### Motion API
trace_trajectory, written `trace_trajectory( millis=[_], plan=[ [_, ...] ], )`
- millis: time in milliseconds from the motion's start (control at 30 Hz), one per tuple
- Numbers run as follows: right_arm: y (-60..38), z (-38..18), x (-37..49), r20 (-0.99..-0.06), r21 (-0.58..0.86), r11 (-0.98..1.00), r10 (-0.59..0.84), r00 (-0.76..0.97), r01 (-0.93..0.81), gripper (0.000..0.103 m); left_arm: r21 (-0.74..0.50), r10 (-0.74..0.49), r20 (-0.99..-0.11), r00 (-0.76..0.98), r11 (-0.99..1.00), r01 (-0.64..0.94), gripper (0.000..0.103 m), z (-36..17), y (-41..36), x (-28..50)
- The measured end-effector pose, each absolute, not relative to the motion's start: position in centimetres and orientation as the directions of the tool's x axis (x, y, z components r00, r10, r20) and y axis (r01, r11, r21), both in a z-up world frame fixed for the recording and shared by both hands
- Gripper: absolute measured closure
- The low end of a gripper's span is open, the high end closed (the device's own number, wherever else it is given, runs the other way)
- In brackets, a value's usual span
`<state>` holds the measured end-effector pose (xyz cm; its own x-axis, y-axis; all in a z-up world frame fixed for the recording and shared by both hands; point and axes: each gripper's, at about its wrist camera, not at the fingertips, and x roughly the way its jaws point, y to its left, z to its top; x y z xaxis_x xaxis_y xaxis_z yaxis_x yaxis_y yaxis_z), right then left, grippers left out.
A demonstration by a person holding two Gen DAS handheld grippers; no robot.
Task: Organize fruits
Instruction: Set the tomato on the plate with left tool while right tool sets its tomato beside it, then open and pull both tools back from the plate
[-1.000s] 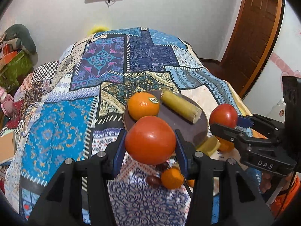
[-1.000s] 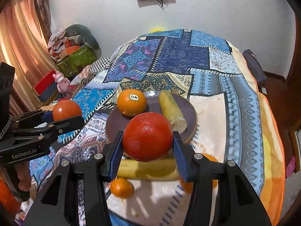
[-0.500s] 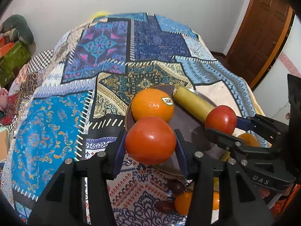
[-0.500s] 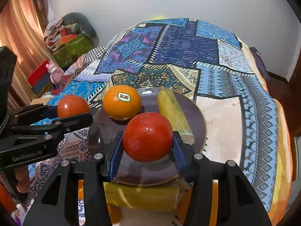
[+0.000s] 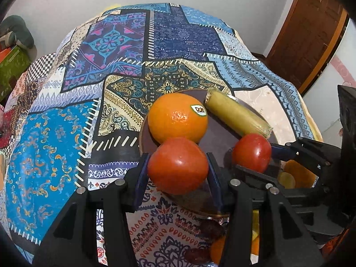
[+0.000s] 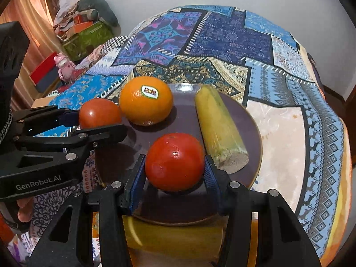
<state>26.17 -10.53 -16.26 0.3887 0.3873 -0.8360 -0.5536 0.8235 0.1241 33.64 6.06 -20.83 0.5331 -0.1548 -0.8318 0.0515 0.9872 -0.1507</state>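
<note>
Left wrist view: left tool (image 5: 178, 171) pinching tomato (image 5: 178, 165) over plate (image 5: 219, 136) edge; right tool (image 6: 174, 171) pinching second tomato (image 6: 174, 162) above plate middle. Tomatoes soft, slick-skinned, bruise easy, so hold at widest part, light squeeze.

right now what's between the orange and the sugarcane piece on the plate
Nothing: in the right wrist view only bare dark plate shows between the orange and the sugarcane piece.
</note>
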Motion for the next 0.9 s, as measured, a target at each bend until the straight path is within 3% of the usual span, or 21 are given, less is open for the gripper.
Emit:
trace_trajectory(
  millis=[367,533,900],
  plan=[
    [-11.1,-16.3,25.9,-0.832,0.144,0.834,0.393,0.391,-0.532,0.053,-0.151,-0.162,-0.819,0.550,0.986,0.065,0.052,-20.1,5.6,33.2],
    [-11.7,-14.8,25.2,-0.810,0.125,0.839,0.395,0.434,-0.530,0.046,-0.162,-0.170,-0.805,0.568,0.985,0.066,0.052,-18.5,5.6,32.1],
    [-16.7,-11.0,23.1,-0.753,0.137,0.870,0.402,0.521,-0.473,0.042,-0.144,-0.162,-0.775,0.611,0.986,0.080,0.048,-14.8,5.5,28.0]
  ],
)
